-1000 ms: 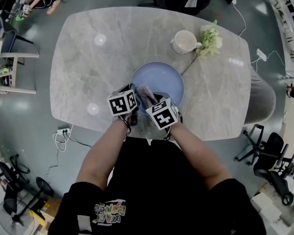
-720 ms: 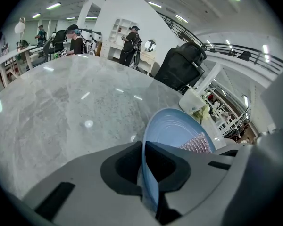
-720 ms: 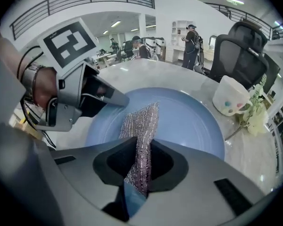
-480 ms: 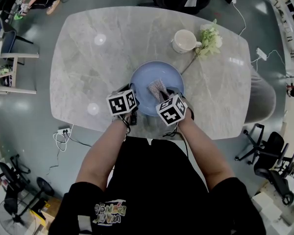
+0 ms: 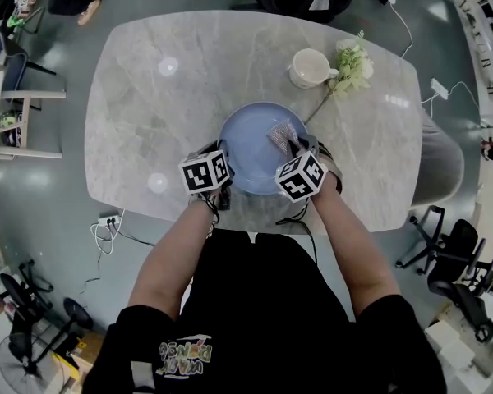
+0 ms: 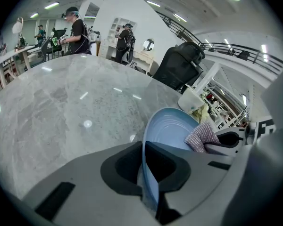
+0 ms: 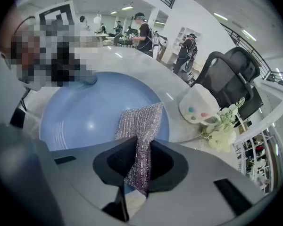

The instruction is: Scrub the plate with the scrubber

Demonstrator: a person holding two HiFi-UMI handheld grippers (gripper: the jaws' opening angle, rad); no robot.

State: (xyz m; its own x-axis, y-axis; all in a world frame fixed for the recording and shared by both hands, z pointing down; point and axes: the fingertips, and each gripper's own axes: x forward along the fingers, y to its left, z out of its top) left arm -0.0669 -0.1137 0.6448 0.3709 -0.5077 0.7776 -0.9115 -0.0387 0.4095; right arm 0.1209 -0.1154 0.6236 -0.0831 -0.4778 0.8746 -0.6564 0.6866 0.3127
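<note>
Closest to the person, the left claw [image 6: 145,172] is clamped on the near rim of the blue plate [image 5: 248,150], pinning it down. The plate sits on the grey marble desk [image 5: 148,113] close to its front edge.

Just beside it, the right claw [image 7: 136,169] is closed on a silvery mesh scrubber [image 7: 142,125]. The pad sticks out past the jaws and lies on the right-hand part of the plate's inner face, close to the rim.

So the scrubbing looks to be under way: one claw holds the plate and the other has the scrubber down on it. The plate's surface looks smooth and evenly blue, and I see no food marks, suds or water. Because of that I cannot judge how much of it has been covered. The left and far parts of the bowl would seem to be what is left, if anything is.

Further back on the desk stand a white mug [image 5: 310,69] and a sprig of pale flowers [image 5: 353,60], well clear of the work. Beyond the desk are office chairs and a few people standing about the room.
</note>
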